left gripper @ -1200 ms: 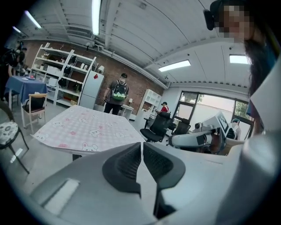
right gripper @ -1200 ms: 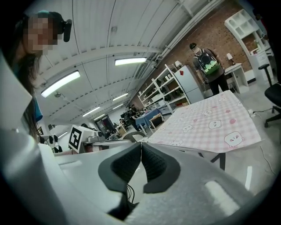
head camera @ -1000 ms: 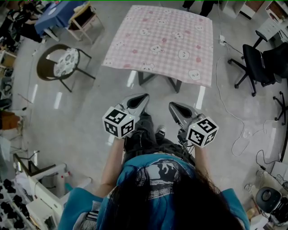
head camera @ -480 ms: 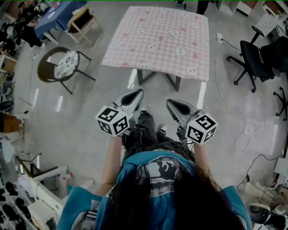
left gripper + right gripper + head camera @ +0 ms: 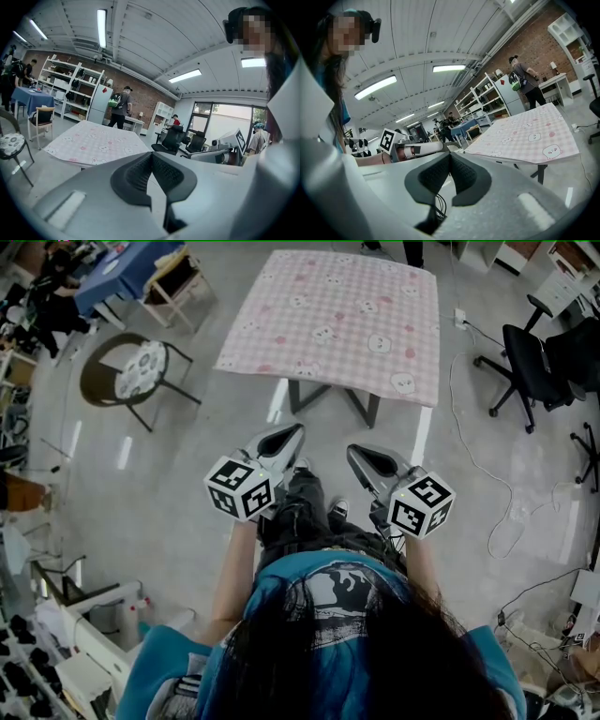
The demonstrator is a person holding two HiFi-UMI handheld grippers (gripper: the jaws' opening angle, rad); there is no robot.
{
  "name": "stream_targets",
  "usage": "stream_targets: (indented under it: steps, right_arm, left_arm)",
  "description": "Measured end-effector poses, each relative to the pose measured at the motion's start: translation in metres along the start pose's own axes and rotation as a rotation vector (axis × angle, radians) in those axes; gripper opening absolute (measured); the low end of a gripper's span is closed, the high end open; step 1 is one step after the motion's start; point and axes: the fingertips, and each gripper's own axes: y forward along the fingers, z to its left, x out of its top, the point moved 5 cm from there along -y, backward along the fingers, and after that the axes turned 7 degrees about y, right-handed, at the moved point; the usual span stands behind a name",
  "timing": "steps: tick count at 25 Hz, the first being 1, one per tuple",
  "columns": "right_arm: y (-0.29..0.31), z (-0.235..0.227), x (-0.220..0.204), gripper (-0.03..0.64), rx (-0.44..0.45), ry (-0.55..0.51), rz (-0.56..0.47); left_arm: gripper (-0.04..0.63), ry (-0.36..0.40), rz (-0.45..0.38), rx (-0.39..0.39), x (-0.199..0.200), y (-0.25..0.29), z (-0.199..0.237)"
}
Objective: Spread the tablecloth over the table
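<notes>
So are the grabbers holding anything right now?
No, nothing. The left gripper and the right gripper each have their jaws shut together with nothing between them. The tablecloth lies spread out ahead, apart from both.

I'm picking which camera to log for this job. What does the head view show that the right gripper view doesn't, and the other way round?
Only the head view: the round chair left of the table, the cable trailing over the floor, and the left gripper and right gripper side by side from above.
Only the right gripper view: the ceiling lights and the brick wall.
Both: the pink checked tablecloth lying flat over the table, well apart from the grippers, and the right gripper shut on nothing.
</notes>
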Motion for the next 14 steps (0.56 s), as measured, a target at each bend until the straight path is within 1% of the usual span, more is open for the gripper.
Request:
stream_targets:
  steps: [14]
  right_arm:
    - [0.005,-0.010,0.003,0.000,-0.007,0.023,0.006]
  left_arm:
    - [0.014,-0.002,0.025,-0.007,0.000,0.012,0.006]
